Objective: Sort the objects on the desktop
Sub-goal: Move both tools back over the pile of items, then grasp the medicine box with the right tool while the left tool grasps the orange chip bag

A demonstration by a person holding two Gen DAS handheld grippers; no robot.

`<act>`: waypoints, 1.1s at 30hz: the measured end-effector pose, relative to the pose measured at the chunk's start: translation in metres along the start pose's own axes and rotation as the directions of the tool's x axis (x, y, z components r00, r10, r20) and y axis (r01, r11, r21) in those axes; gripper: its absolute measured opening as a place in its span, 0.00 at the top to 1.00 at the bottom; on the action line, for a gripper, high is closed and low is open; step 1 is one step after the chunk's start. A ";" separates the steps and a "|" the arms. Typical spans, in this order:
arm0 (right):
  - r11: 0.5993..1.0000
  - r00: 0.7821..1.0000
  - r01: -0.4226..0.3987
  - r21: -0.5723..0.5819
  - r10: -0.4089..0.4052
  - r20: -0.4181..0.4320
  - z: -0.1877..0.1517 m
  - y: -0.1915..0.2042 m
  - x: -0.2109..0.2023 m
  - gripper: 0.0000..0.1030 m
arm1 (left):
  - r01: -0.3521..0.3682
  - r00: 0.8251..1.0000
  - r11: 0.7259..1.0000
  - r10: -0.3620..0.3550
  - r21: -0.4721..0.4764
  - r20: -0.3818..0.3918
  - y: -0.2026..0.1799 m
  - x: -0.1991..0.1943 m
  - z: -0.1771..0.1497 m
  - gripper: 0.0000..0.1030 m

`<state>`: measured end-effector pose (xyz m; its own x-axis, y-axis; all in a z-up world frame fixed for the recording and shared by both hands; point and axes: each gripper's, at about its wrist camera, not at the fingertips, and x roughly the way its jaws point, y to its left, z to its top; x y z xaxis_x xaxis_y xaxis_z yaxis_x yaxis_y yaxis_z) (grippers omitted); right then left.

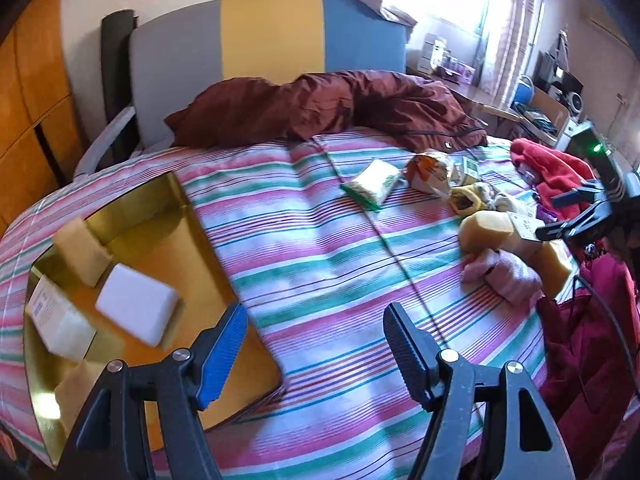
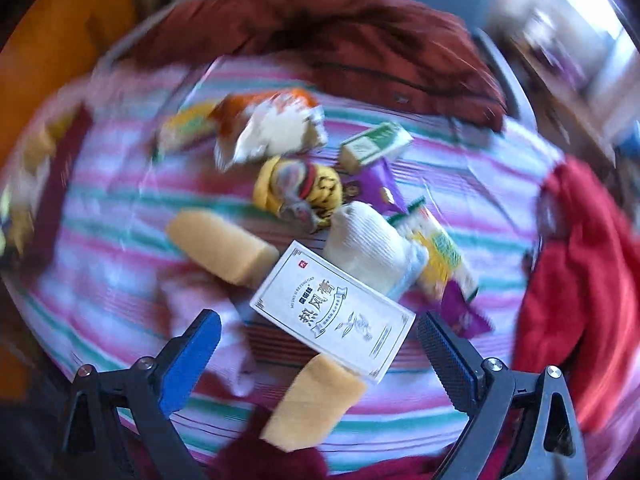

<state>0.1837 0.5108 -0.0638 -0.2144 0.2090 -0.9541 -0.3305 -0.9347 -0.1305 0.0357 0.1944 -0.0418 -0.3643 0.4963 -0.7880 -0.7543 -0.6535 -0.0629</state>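
Note:
A gold tray [image 1: 224, 248] lies on the striped bedspread at the left and holds a white block [image 1: 136, 306], a yellow sponge [image 1: 80, 252] and a white box [image 1: 56, 316]. My left gripper [image 1: 316, 344] is open and empty above the tray's right edge. My right gripper [image 2: 318, 354] is open and empty, hovering over a white printed box [image 2: 332, 308] with yellow sponges [image 2: 222, 246] [image 2: 314, 404] beside it. It also shows in the left wrist view [image 1: 560, 216] at the right, above the pile.
A pile of snack packets [image 2: 272, 128], a green-white carton [image 2: 376, 144], rolled socks [image 2: 300, 192] [image 2: 368, 248] and a pink sock [image 1: 504, 276] lies on the bed. A maroon jacket [image 1: 328, 108] is behind, red clothes [image 2: 580, 272] at the right. The right wrist view is blurred.

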 end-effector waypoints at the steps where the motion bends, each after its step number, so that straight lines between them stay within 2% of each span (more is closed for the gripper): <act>1: 0.999 1.000 0.012 -0.042 -0.012 -0.011 0.001 0.003 0.003 0.04 | 0.011 1.000 1.000 -0.011 0.008 -0.002 -0.003 0.002 0.004 0.30; 5: 0.987 0.997 0.038 -0.156 -0.048 -0.061 0.007 0.003 0.024 0.04 | 0.052 0.999 0.998 -0.051 0.044 -0.010 -0.016 0.011 0.021 0.30; 8: 0.984 0.995 0.022 -0.176 -0.039 -0.095 0.008 -0.003 0.037 0.05 | 0.077 0.997 0.993 -0.076 0.094 -0.016 -0.030 0.022 0.038 0.30; 12: 0.980 0.989 -0.023 -0.198 -0.007 -0.147 0.007 -0.006 0.049 0.26 | 0.121 0.993 0.980 -0.116 0.156 -0.037 -0.051 0.046 0.063 0.30; 19: 0.968 0.992 -0.011 -0.250 -0.022 -0.126 0.004 -0.007 0.047 0.32 | 0.226 0.973 0.957 -0.212 0.182 -0.090 -0.083 0.101 0.110 0.30; 22: 0.969 0.993 -0.015 -0.248 -0.015 -0.118 0.004 -0.010 0.045 0.32 | 0.230 0.972 0.947 -0.215 0.222 -0.091 -0.099 0.121 0.132 0.31; 27: 0.974 0.994 -0.037 -0.222 0.013 -0.109 0.008 -0.018 0.039 0.31 | 0.224 0.975 0.904 -0.203 0.363 -0.094 -0.133 0.152 0.156 0.30; 30: 0.977 0.995 -0.045 -0.208 0.025 -0.097 0.009 -0.024 0.037 0.30 | 0.262 0.965 0.870 -0.226 0.418 -0.136 -0.149 0.171 0.162 0.30; 33: 0.978 0.995 -0.051 -0.202 0.033 -0.090 0.010 -0.028 0.033 0.30 | 0.244 0.969 0.849 -0.192 0.469 -0.157 -0.163 0.191 0.163 0.30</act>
<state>0.1765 0.5468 -0.0893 -0.1418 0.1514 -0.9782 -0.1267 -0.9829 -0.1337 -0.0002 0.4884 -0.0819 -0.1228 0.5164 -0.8475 -0.9853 -0.1658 0.0418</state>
